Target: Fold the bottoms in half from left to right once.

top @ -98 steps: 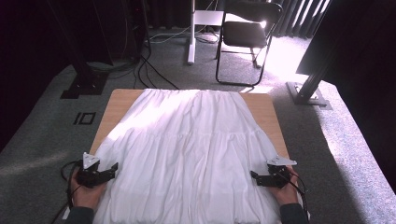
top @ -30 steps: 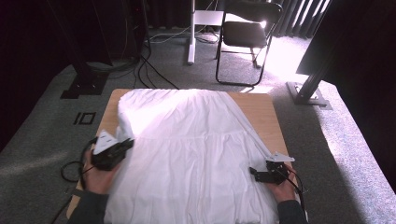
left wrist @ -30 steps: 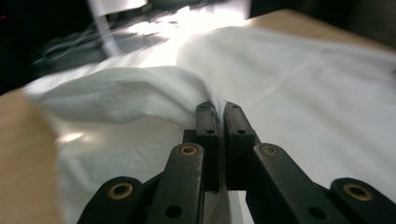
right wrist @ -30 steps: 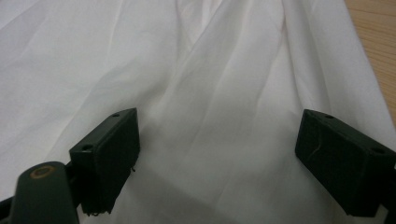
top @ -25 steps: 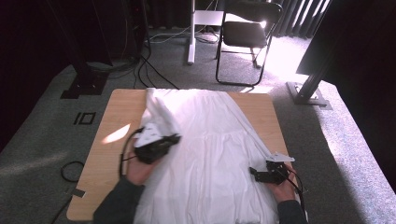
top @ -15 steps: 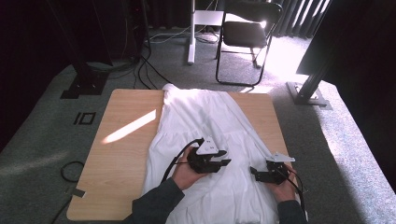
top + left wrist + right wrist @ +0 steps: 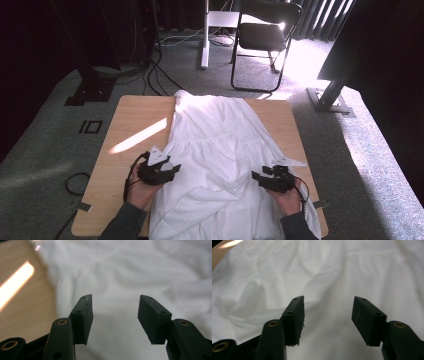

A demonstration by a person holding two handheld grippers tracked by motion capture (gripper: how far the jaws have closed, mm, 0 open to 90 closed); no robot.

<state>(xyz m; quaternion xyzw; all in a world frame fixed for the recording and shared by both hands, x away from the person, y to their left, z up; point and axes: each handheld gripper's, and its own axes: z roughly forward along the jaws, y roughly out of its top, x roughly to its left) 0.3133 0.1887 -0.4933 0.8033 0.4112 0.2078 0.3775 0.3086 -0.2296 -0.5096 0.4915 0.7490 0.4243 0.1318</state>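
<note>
Grey carpet floor (image 7: 45, 150), black folding chair (image 7: 265, 37), dark curtains (image 7: 320, 15), sunlight patch (image 7: 305, 65), floor cables (image 7: 155, 65)

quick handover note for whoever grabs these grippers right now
Left gripper: open, nothing held, at the left edge of the white gathered cloth garment.
Right gripper: open, nothing held, over the garment's right side near the front.
Garment: lies lengthwise on the light wooden table, left side folded in over the middle, so the table's left part is bare.
Done: left fold.
Left: probably fold the right side in, then smooth the wrinkles near the front.
</note>
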